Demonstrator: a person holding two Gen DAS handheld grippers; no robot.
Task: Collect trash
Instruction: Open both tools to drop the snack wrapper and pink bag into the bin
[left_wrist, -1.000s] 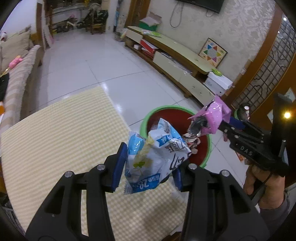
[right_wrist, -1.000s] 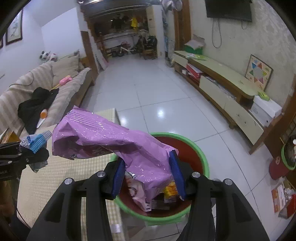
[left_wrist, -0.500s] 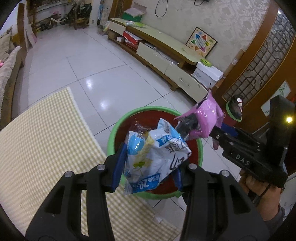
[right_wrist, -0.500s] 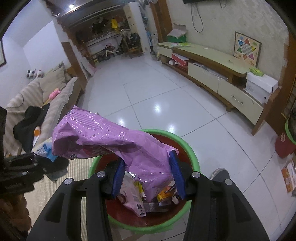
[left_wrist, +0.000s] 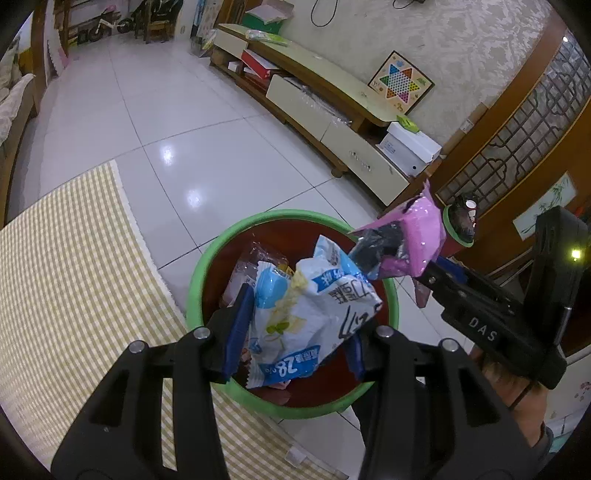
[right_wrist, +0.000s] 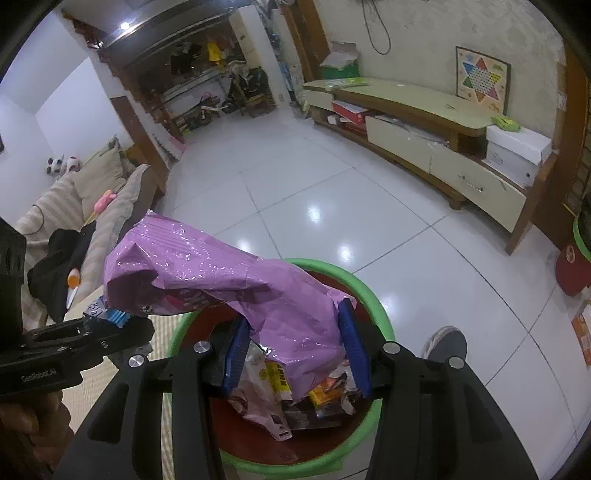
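Bin (left_wrist: 195, 291) with a green rim and dark red inside, standing on white floor tiles (left_wrist: 207, 147) just beside the edge of a yellow-checked cloth (left_wrist: 74, 277). Left gripper (left_wrist: 295, 328) — blue pads clamped on a crumpled white-and-blue snack bag (left_wrist: 306, 314), which hangs directly over the bin's opening. Right gripper (right_wrist: 295, 347) — pads likewise closed on a crinkled purple wrapper (right_wrist: 229, 280), whose free end juts up and to the left in the right wrist view, past the bin's rim. In the left wrist view the same wrapper (left_wrist: 413, 240) appears at the right, just above the far rim and near the top corner of the snack bag; whether the two touch cannot be told. Inside the bin lie several discarded wrappers (right_wrist: 266, 391), pink, yellow and brown. A shoe (right_wrist: 443, 343) rests on the tiles just right of the bin. A low cabinet (right_wrist: 424, 125) runs along the far wall, well apart.
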